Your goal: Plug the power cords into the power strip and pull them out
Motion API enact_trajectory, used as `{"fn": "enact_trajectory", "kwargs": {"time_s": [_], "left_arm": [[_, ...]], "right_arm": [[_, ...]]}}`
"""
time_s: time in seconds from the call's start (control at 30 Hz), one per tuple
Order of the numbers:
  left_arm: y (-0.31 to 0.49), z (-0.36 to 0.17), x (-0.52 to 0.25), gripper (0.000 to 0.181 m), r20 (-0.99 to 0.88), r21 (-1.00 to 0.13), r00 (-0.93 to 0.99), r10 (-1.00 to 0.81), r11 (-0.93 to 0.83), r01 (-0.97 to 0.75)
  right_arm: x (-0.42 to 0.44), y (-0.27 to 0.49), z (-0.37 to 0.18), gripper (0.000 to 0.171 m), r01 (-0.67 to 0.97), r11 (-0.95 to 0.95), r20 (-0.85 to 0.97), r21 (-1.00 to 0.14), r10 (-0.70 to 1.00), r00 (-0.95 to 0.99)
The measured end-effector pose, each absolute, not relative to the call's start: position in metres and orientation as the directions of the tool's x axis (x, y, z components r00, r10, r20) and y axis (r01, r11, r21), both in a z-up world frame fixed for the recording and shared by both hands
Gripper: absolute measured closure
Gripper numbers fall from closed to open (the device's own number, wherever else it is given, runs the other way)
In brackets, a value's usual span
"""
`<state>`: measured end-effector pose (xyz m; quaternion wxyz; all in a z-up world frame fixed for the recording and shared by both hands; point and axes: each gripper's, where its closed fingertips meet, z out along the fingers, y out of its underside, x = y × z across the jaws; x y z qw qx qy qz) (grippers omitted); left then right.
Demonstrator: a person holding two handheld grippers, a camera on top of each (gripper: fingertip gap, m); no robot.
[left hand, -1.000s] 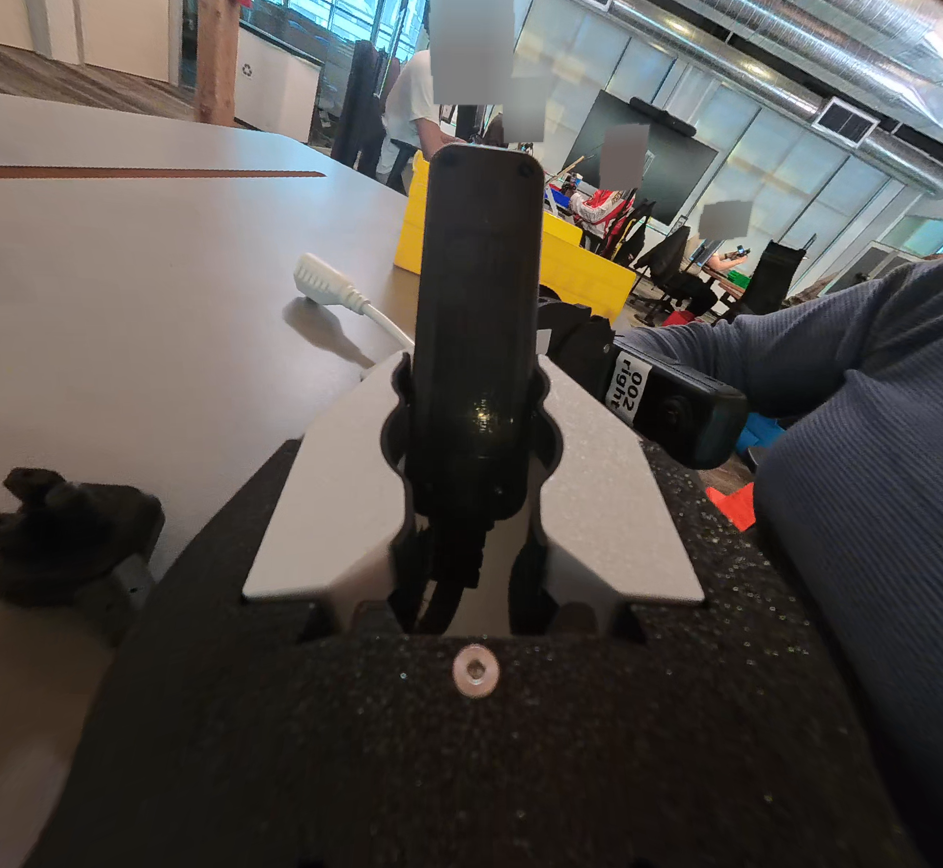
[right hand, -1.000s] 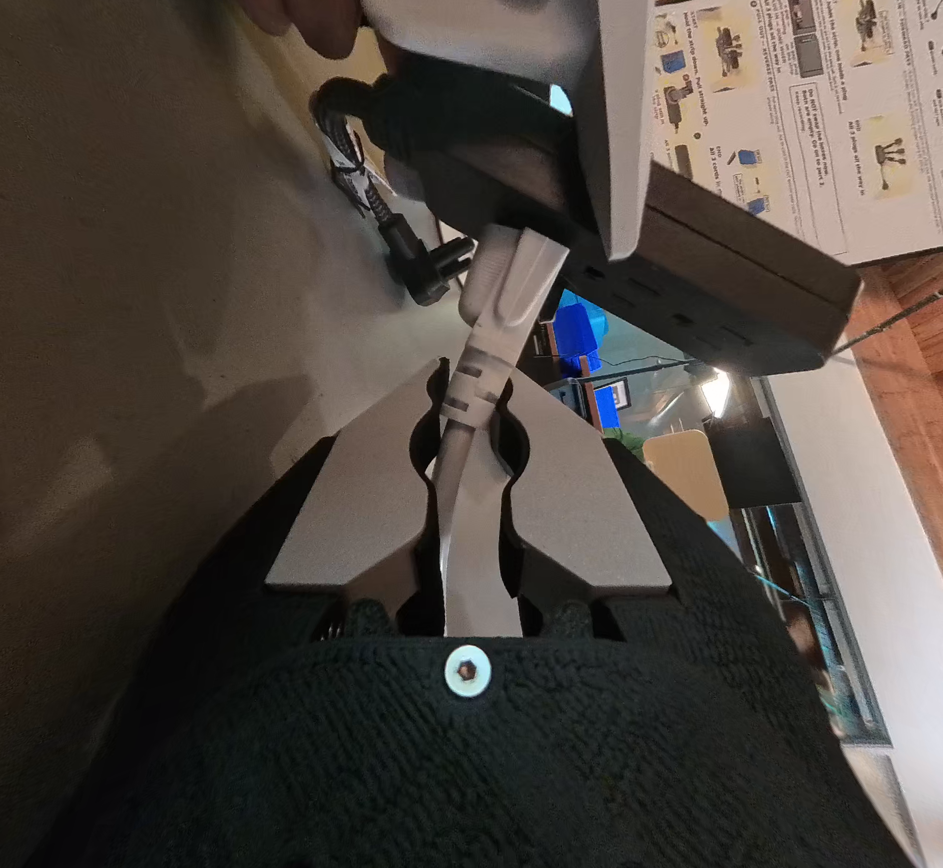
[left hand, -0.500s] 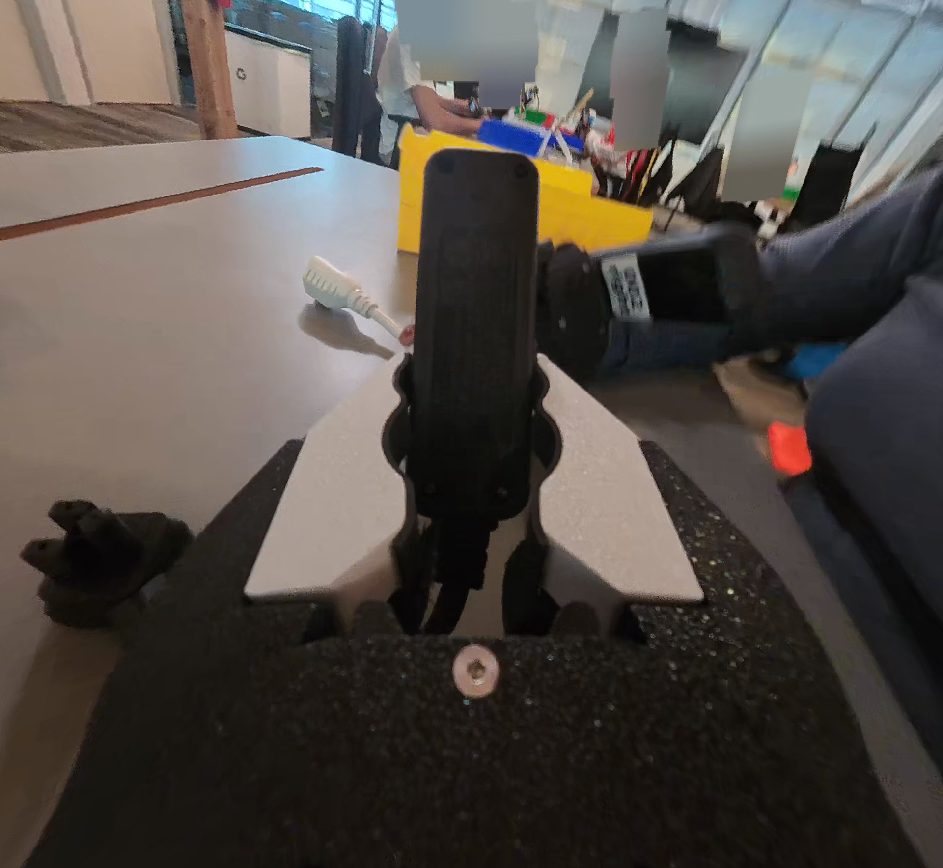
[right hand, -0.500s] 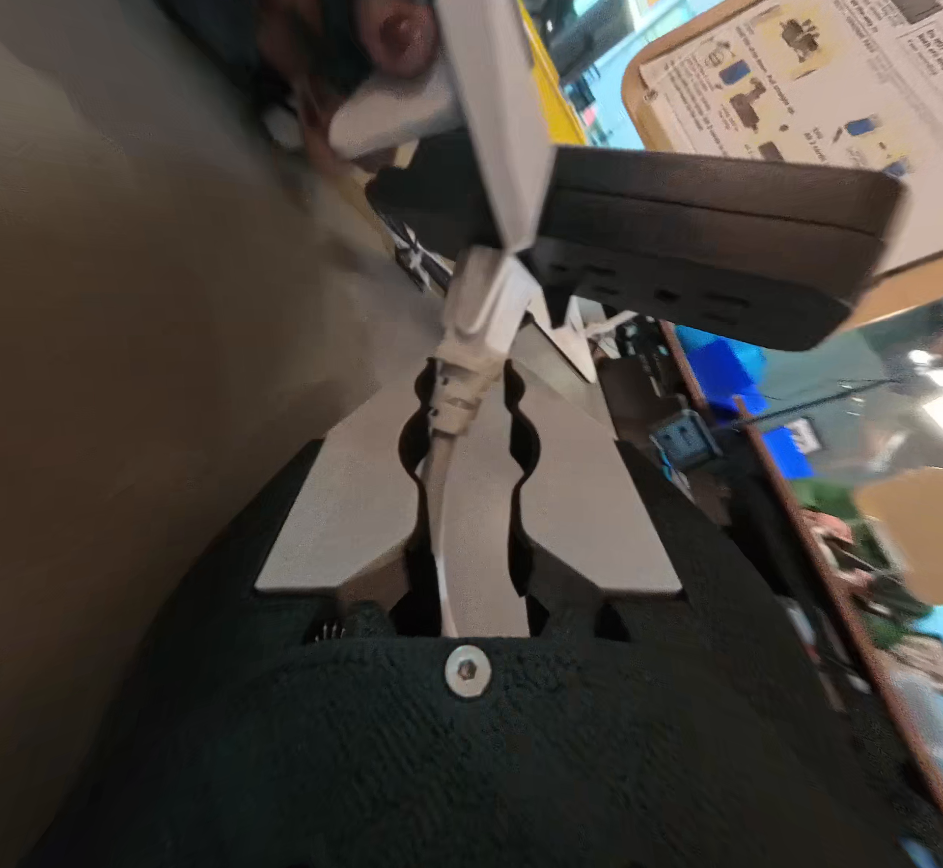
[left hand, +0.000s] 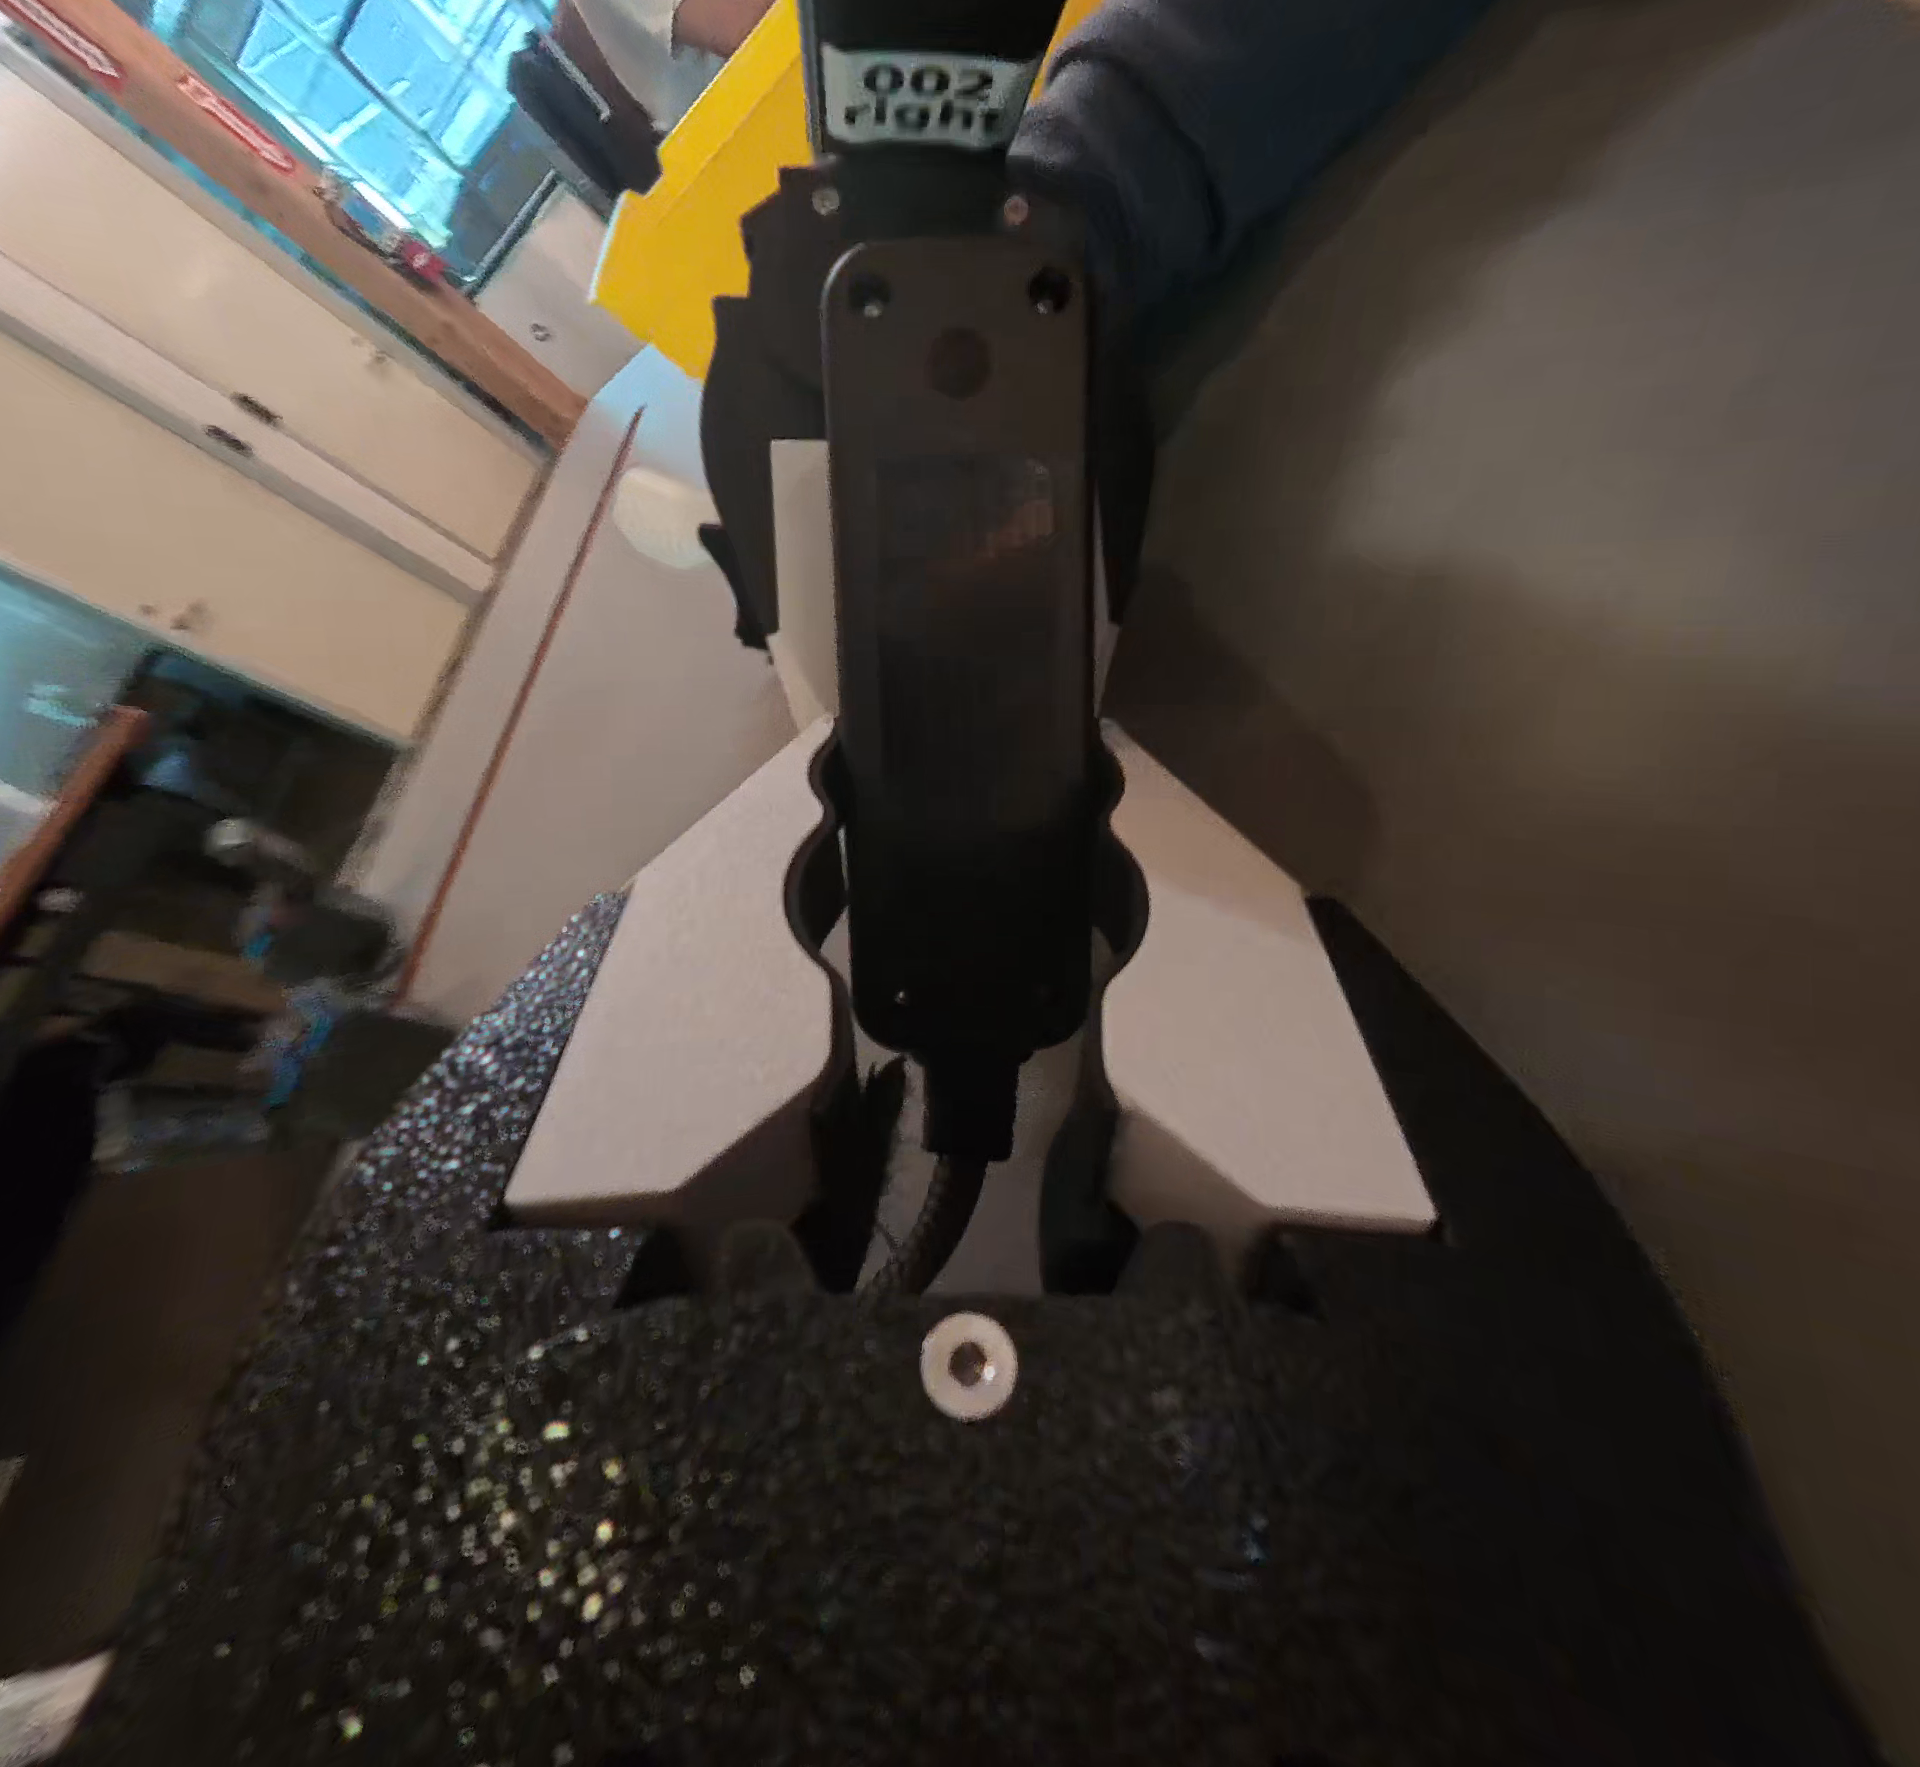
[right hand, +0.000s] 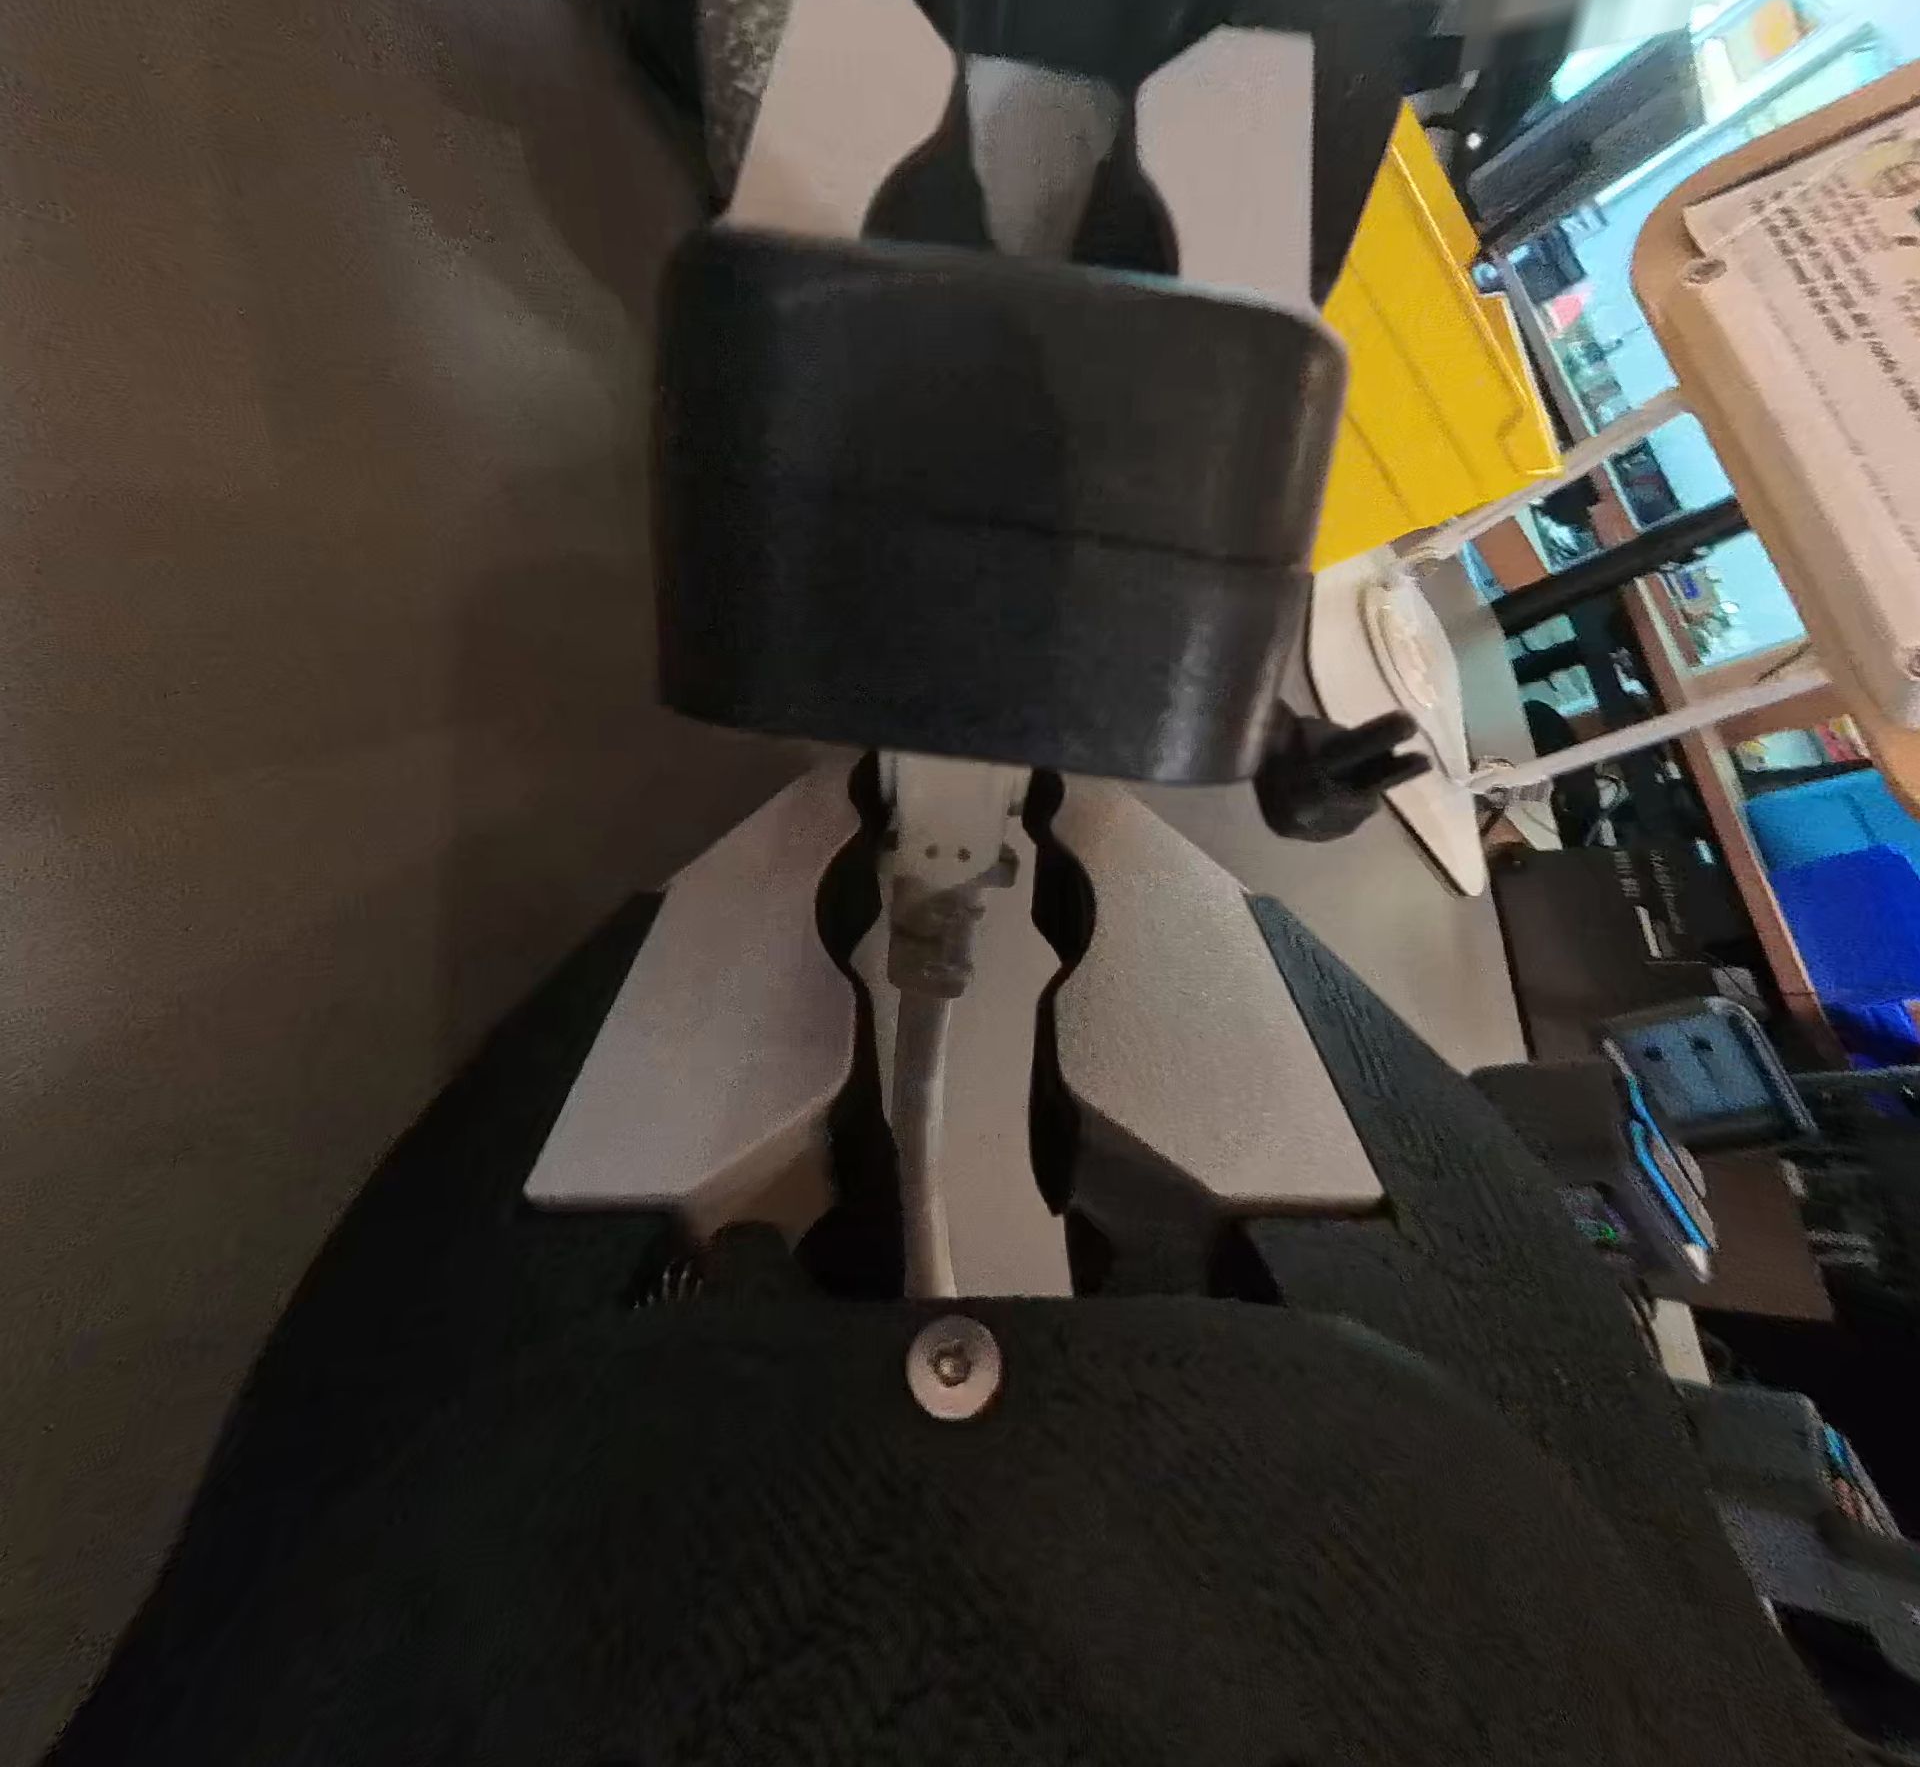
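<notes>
Power strip [left hand: 961, 678] bears unreadable dark label.

Dim, motion-blurred wide-angle frames, bright daylight from background windows [left hand: 312, 55], soft table [left hand: 1558, 574] shadows, warped edges.

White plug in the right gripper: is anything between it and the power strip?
Nothing visible. The white plug runs straight from the right gripper to the black power strip, which the left gripper holds. The strip's body hides the contact itself.
</notes>
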<state>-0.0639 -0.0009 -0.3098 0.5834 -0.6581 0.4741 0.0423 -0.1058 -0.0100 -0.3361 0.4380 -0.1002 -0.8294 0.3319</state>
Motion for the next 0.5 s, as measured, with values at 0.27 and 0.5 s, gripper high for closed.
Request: {"fn": "enact_trajectory", "kwargs": {"time_s": [0.27,0.5], "left_arm": [[0.013,-0.297,-0.089,0.124,-0.739,-0.636,0.566,-0.367,0.102,-0.765],[0.026,-0.273,-0.141,0.092,-0.312,-0.937,0.926,-0.215,-0.093,-0.337]], "right_arm": [[-0.132,0.028,-0.333,0.147,-0.005,0.889,0.845,-0.457,0.432,-0.315],[-0.138,0.056,-0.321,0.149,0.081,0.889,0.869,-0.451,0.458,-0.188]]}}
